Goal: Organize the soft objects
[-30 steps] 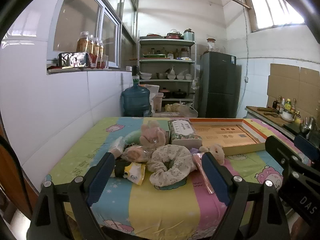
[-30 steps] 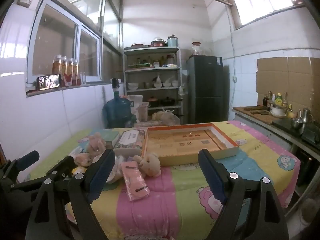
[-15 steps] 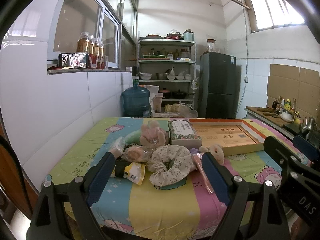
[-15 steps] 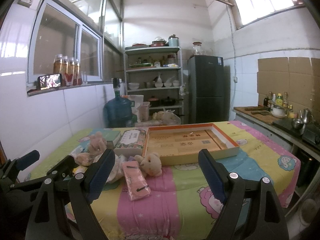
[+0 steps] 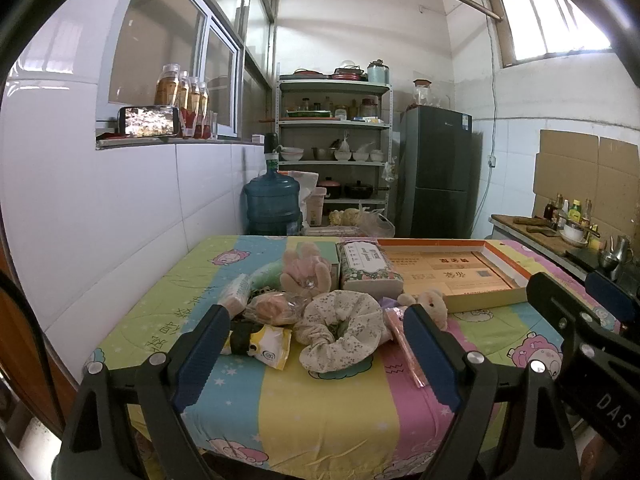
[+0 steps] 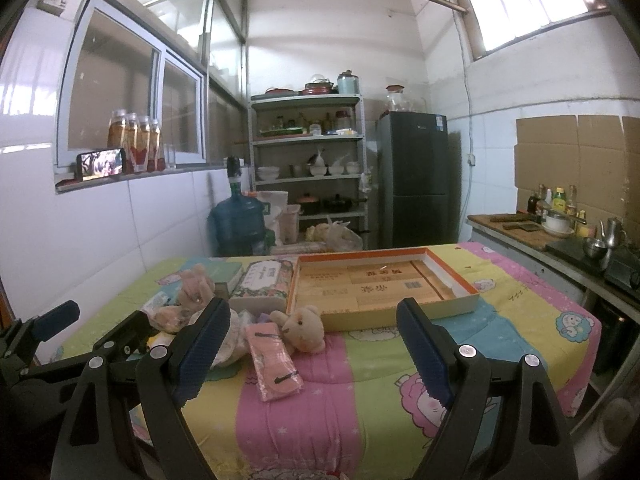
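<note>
Each black hand-held gripper (image 5: 316, 348) carries blue ribbed pads (image 6: 420, 350) and silver screws.

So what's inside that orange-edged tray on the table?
The tray holds no toys; only its tan printed bottom shows. The little teddy bear lies on the cloth in front of it. The tray's near wall hides a thin strip of its floor.

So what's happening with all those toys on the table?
Someone is holding a gripper in each hand, about to tidy the soft things. Both the left gripper and the right gripper are open and empty, hovering at the near edge of the table. A teddy bear, a pink bunny, a flowery cushion and some packets lie in a heap beside the orange-rimmed tray, which holds none of them.
</note>
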A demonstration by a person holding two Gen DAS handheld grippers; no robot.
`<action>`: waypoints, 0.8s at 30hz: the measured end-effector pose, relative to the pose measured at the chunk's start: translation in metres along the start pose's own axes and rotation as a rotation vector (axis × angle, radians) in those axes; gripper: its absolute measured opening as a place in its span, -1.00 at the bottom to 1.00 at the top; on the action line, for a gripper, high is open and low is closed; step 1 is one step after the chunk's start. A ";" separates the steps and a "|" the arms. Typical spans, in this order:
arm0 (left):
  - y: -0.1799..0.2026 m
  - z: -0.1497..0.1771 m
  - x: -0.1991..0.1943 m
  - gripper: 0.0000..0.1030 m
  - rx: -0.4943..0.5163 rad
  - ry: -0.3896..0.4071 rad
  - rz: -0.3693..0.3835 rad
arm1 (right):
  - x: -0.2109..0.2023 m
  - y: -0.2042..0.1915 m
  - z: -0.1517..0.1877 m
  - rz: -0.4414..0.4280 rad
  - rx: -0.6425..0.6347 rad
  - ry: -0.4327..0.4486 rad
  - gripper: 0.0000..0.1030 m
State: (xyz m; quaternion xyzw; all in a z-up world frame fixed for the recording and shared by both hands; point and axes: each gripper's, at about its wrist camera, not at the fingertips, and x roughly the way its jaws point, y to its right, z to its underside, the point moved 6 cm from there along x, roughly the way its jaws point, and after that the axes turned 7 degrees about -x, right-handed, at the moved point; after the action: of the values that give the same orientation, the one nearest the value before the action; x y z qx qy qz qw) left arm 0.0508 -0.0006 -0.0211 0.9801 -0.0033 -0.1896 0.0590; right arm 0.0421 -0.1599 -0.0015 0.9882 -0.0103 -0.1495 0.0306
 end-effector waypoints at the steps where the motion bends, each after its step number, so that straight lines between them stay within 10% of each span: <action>1: 0.000 0.000 0.000 0.73 -0.001 0.000 0.000 | 0.000 0.000 0.000 0.001 0.000 0.000 0.68; 24: -0.001 -0.001 -0.003 0.73 -0.013 -0.001 0.004 | -0.001 0.000 -0.003 0.008 0.002 0.004 0.68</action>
State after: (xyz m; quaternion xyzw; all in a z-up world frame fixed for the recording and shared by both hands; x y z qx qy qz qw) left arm 0.0480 0.0002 -0.0190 0.9796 -0.0040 -0.1899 0.0657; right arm 0.0426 -0.1601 0.0019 0.9885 -0.0142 -0.1475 0.0300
